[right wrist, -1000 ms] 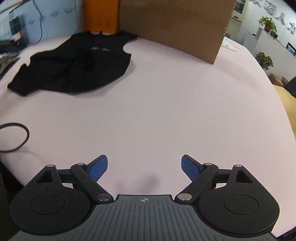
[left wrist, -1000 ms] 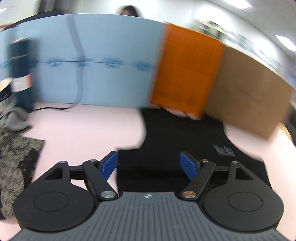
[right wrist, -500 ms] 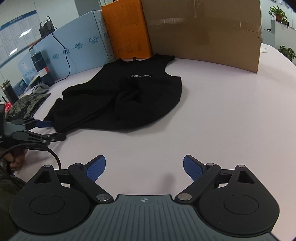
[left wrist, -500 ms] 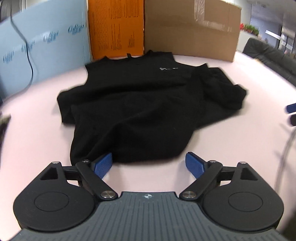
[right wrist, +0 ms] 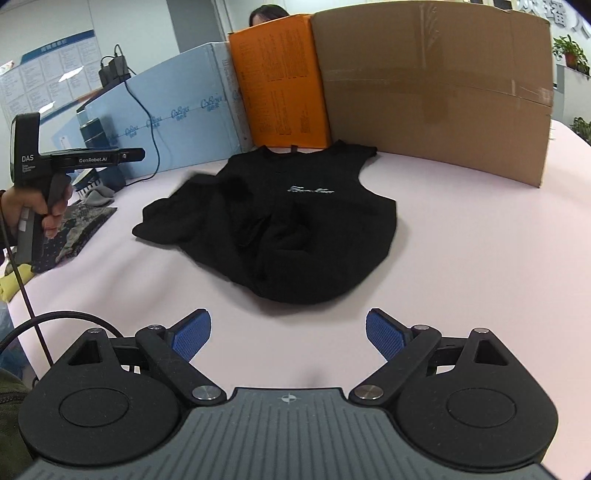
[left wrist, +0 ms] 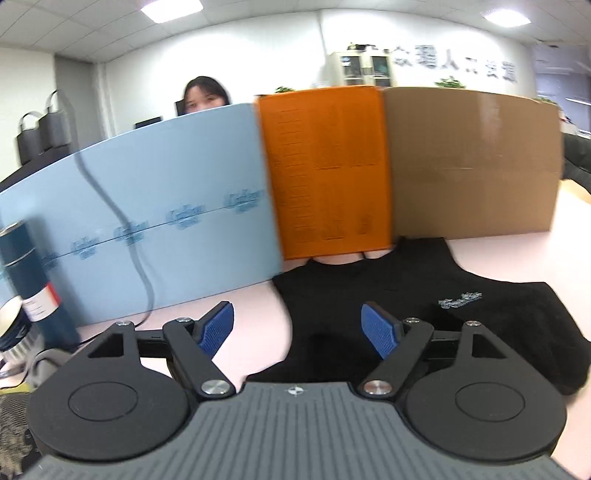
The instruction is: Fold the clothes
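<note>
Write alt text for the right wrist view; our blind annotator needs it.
A crumpled black T-shirt lies on a pale pink table, beyond the open, empty right gripper. Behind it stand blue, orange and cardboard boxes; the left gripper is hand-held at left.

An office: ceiling light panels at upper left, cabinet and wall lettering at top, notice boards upper left, potted plants far right.

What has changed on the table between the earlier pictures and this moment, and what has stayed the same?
Both views have swung. The right gripper now faces the black shirt from closer, and the left gripper, its jaws closing with nothing gripped, hangs over the shirt's edge. Neither has taken hold. The shirt stays crumpled before the orange box and cardboard box.
</note>
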Available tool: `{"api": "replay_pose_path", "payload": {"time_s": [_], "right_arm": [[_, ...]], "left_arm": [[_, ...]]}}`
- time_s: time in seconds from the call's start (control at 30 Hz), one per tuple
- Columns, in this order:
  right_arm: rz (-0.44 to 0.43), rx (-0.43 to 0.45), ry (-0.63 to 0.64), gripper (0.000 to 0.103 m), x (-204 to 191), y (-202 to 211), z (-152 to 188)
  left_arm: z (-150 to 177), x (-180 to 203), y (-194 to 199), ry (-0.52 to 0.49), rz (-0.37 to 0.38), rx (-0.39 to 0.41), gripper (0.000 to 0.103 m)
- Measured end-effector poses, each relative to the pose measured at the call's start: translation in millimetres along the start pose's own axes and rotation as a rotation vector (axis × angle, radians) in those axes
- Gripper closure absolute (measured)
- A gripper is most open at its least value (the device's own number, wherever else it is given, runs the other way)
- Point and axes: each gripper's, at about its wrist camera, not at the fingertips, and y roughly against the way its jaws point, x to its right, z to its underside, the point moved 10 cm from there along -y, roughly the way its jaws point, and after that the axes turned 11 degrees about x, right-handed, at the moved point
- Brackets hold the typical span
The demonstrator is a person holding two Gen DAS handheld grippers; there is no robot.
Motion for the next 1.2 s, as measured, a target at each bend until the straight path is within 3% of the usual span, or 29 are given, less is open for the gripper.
{"api": "replay_pose_path", "payload": {"time_s": [0.2,0.4,0.67,0.83,0.87,0.9,0.97,1.07,1.17,1.2], "right_arm": [[-0.029,0.007,-0.031,0.012,-11,-15,-2],[-0.015,0.011,-0.091,0.011,-18,-27,-5],[0.031,0.024,-0.173,0.010,-30,-27,-4],[0.034,0.039,-0.191,0.010,-34,-28,-10],[0.036,0.050,-0.185,0.010,-35,-31,-16],[0.040,0.064,-0.176,0.010,-34,-35,-23],[0.052,0.098,-0.151,0.010,-33,-45,-39],[0.073,0.136,-0.091,0.011,-31,-72,-58],[0.095,0.098,-0.020,0.018,-28,-108,-60],[0.103,0.081,-0.014,0.030,-26,-119,-59]], "left_arm": [[49,-14,11,-0.034,0.047,-0.110,0.029],[55,17,1,-0.126,0.132,-0.071,0.033],[51,89,-45,-0.508,0.279,-0.017,0.039],[56,113,-66,-0.654,0.355,-0.008,0.040],[56,115,-68,-0.650,0.376,-0.016,0.053],[56,117,-70,-0.643,0.397,-0.026,0.075],[55,118,-74,-0.617,0.421,-0.049,0.089],[53,117,-74,-0.587,0.435,-0.040,0.094],[54,115,-74,-0.568,0.443,-0.045,0.095],[55,114,-74,-0.563,0.446,-0.049,0.095]]}}
